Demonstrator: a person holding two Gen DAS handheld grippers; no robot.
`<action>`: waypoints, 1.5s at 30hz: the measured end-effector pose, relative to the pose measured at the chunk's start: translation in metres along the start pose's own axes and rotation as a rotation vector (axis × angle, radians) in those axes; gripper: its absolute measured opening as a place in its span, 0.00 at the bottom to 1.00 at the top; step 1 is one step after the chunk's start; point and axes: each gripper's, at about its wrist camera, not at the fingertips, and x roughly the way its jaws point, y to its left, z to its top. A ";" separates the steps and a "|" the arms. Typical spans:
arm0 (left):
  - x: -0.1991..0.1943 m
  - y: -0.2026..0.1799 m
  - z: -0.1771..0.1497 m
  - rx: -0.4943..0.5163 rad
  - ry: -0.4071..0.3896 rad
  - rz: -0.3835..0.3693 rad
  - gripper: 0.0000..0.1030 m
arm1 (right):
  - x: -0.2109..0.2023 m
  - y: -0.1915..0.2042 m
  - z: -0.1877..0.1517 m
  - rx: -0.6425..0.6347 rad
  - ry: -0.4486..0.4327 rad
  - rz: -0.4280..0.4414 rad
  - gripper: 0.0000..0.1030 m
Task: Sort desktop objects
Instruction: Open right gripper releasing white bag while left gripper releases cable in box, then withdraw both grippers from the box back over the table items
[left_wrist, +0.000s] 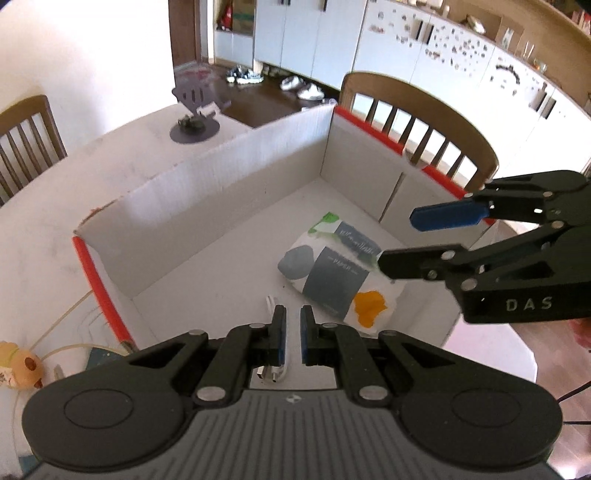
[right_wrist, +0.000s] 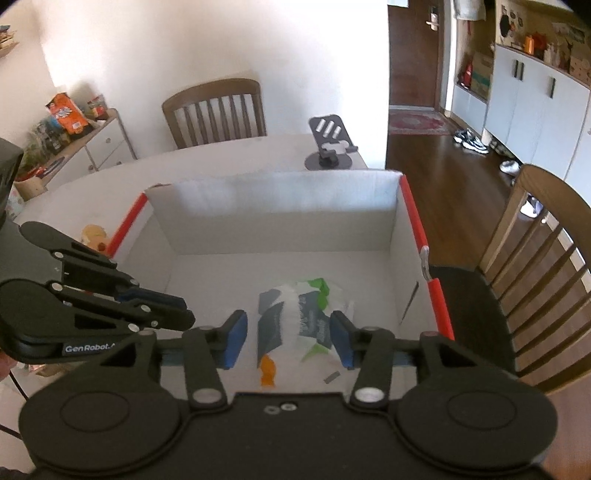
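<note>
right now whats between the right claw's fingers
In the right wrist view, the tissue pack lies in the box between the open right claw's fingers.

From the left wrist view, the white cable mostly vanishes beneath the left gripper; only its plug end shows at bottom centre. The small plush toy is cut by the frame's left edge. In the right wrist view, the tissue pack is smeared, its print unreadable, and its lower end hides behind the gripper body. The small grey scrap nearby is too tiny to identify.
</note>
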 end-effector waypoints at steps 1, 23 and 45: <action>-0.005 -0.002 -0.002 -0.003 -0.011 0.001 0.06 | -0.002 0.002 0.000 -0.005 -0.004 0.002 0.51; -0.065 -0.002 -0.040 -0.057 -0.154 0.037 0.50 | -0.037 0.028 -0.008 0.008 -0.095 0.059 0.76; -0.110 0.036 -0.086 -0.126 -0.262 0.055 1.00 | -0.043 0.074 -0.020 0.043 -0.122 0.021 0.81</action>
